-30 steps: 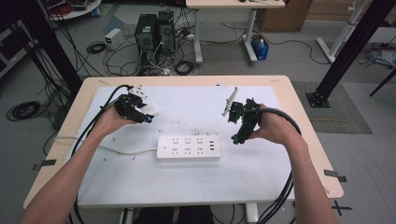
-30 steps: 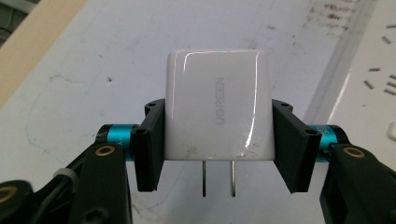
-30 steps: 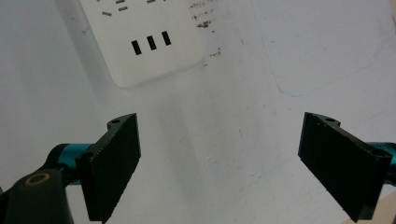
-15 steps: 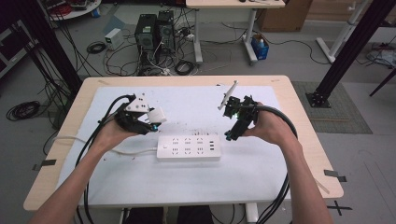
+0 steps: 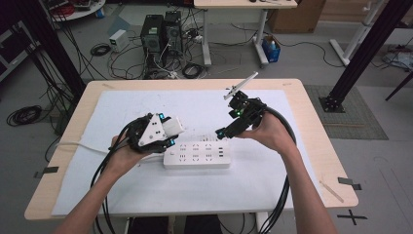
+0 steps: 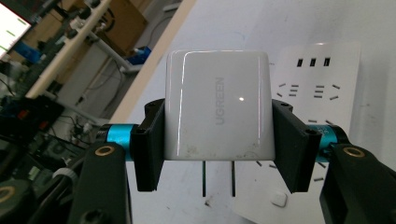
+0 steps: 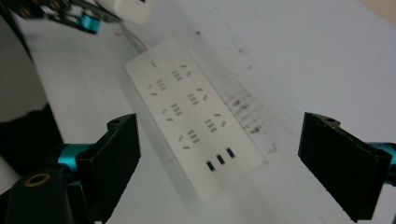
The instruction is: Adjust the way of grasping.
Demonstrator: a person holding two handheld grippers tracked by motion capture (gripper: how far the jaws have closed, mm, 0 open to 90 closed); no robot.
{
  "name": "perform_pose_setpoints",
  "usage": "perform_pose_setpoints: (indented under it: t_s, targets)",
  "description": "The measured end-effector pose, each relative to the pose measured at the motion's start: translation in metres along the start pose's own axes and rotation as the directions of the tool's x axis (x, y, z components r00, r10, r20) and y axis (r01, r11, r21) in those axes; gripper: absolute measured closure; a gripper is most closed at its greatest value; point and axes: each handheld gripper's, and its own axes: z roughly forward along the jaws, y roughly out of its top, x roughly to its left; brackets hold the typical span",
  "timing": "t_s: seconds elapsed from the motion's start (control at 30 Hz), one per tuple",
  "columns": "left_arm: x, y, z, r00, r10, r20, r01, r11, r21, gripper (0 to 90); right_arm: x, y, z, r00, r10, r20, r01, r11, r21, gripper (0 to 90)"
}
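White charger [image 6: 218, 105] clamped between jaws of left gripper [image 5: 168, 132], prongs down, now carried from the table's left to just above left end of power strip [image 5: 197, 154]; insertion pending. Right gripper [image 7: 219, 140] spread wide, empty, hovering over strip.

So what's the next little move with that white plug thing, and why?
Probably lower the white charger toward the power strip. The left tongs clamp it by its sides, its two prongs hang free above the strip's sockets, and the right tongs hover open over the strip, touching nothing.
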Motion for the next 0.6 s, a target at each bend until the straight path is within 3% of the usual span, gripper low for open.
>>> perform_pose_setpoints:
  t_s: [0.1,0.23,0.33,0.5,0.6]
  targets:
    - [-0.005,0.004,-0.001,0.9989,0.039,-0.028,-0.039,0.9992,-0.005,42.5,-0.001,0.000,0.005,0.9944,0.065,-0.084,-0.069,0.996,-0.049,12.4]
    - [-0.011,0.009,-0.002,0.9967,0.062,-0.052,-0.064,0.9974,-0.033,42.5,-0.002,0.000,0.011,0.9715,0.113,-0.208,-0.138,0.985,-0.106,12.5]
    - [-0.013,0.013,-0.002,0.9961,0.067,-0.058,-0.070,0.9959,-0.057,42.5,-0.003,0.002,0.012,0.9497,0.131,-0.285,-0.178,0.973,-0.147,12.5]
    - [-0.017,0.022,-0.002,0.9919,0.107,-0.069,-0.113,0.9890,-0.096,42.5,-0.003,0.006,0.017,0.9113,0.162,-0.379,-0.239,0.956,-0.167,12.5]
    - [-0.022,0.028,-0.002,0.9903,0.120,-0.069,-0.128,0.9837,-0.126,42.5,-0.001,0.008,0.022,0.9069,0.162,-0.389,-0.240,0.958,-0.160,12.7]
